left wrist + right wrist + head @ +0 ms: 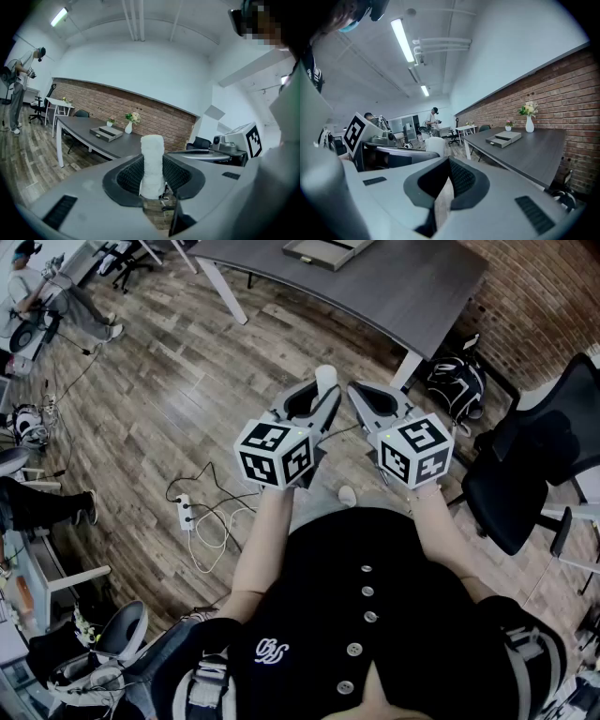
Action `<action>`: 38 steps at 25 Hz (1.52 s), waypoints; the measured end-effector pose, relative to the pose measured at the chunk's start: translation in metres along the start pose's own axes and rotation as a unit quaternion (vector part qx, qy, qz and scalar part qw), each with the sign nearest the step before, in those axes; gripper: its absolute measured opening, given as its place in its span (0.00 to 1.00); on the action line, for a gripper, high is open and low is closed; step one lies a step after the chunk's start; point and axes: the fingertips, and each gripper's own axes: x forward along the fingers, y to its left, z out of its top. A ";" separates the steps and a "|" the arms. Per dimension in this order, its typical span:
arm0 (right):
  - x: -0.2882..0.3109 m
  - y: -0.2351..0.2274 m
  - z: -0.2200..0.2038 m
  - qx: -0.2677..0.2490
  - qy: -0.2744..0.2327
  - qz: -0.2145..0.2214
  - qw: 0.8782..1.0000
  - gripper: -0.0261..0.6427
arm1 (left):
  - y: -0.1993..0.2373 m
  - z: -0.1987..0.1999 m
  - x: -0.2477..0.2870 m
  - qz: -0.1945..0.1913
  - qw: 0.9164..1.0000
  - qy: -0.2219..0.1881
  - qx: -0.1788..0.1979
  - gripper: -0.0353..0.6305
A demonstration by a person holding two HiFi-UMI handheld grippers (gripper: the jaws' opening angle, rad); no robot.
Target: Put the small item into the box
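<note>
the left hand-held gripper [320,396] is closed on the small item [152,161], a white, fuzzy-looking roll standing upright between the ribbed pads, with its top poking above the jaw tips. holding it low on its length likely keeps the roll from tipping while it is carried. the right hand-held gripper [449,165] has its tips together and nothing between them; it seems to be only riding alongside, close beside the left one in front of the person's body.

both are held nearly level and aimed toward the dark worktop [394,292], which fits a carry toward the box [328,249] — the grey, shallow box lies at the far part of that worktop, well apart from the item. the placing itself is not yet begun.

the head view alone shows the spacing: the person stands on the wooden floor [178,381], off from the worktop, with a power strip [185,512] and cables near the feet and a black chair [525,465] to the right. it shows only the item's white tip. the left gripper view shows the pads pressing on the roll, and both gripper views show what the head view cuts off — the box lying open-topped, a white vase [529,124] of flowers behind it, and the brick wall [154,117].
</note>
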 end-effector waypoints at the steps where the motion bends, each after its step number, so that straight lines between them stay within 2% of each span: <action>1: 0.000 0.001 -0.001 -0.001 0.001 0.001 1.000 0.04 | 0.001 0.000 -0.001 0.001 1.000 0.000 -0.002 0.24; 9: 0.001 -0.002 0.005 0.004 -0.009 0.004 1.000 0.04 | 0.003 0.002 0.001 0.004 1.000 -0.004 -0.003 0.24; 16: 0.000 -0.016 0.008 0.022 -0.027 0.024 0.999 0.04 | 0.005 0.003 0.009 0.014 1.000 -0.011 -0.002 0.24; 26: 0.033 -0.048 -0.001 0.042 -0.013 0.029 0.999 0.04 | 0.041 0.005 0.032 0.034 0.999 -0.005 -0.015 0.24; 31: 0.085 -0.079 0.010 0.051 -0.012 0.020 0.998 0.04 | 0.095 0.024 0.066 0.027 1.000 0.003 -0.012 0.24; 38: 0.215 -0.131 0.040 0.049 -0.012 -0.001 0.999 0.04 | 0.221 0.073 0.132 0.000 1.000 0.025 0.006 0.24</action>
